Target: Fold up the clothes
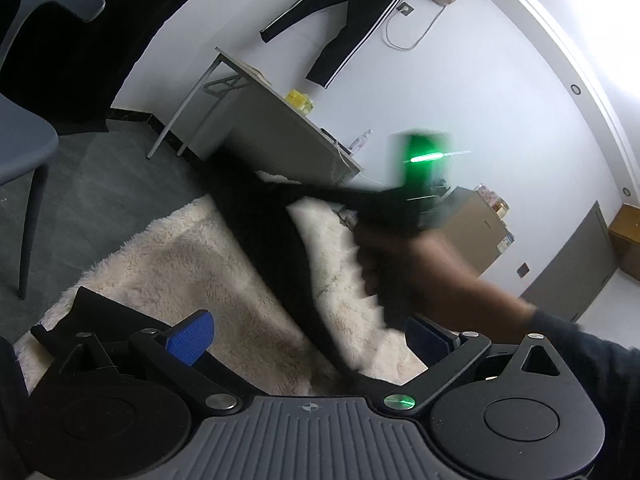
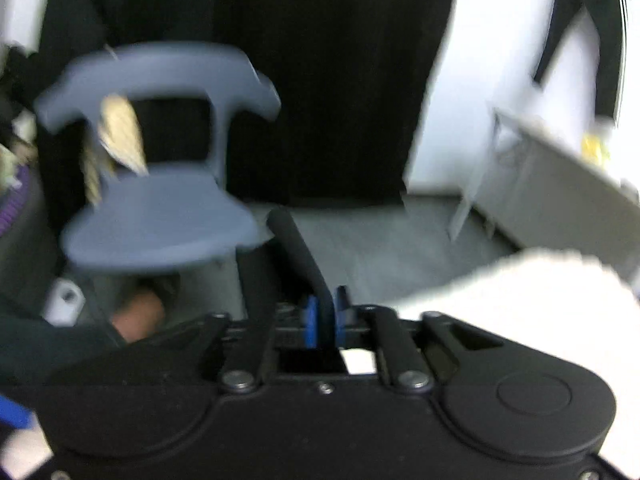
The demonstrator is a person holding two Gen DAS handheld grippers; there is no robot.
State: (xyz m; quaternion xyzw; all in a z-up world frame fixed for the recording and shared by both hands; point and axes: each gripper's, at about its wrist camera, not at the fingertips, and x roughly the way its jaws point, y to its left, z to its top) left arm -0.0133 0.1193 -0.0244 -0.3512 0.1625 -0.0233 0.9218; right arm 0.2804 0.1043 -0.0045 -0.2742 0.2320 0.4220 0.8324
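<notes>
Black garment [image 2: 298, 252] pinched in right gripper [image 2: 323, 316]; left gripper [image 1: 310, 336] wide.

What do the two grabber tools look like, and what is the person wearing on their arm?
The left gripper has black link arms, blue ridged pads, a grey ribbed body, silver rivets and a small green light. The right gripper is black with blue pads and silver bolts; seen from the left camera, a green light glows on top. The arm wears a dark sleeve.
</notes>
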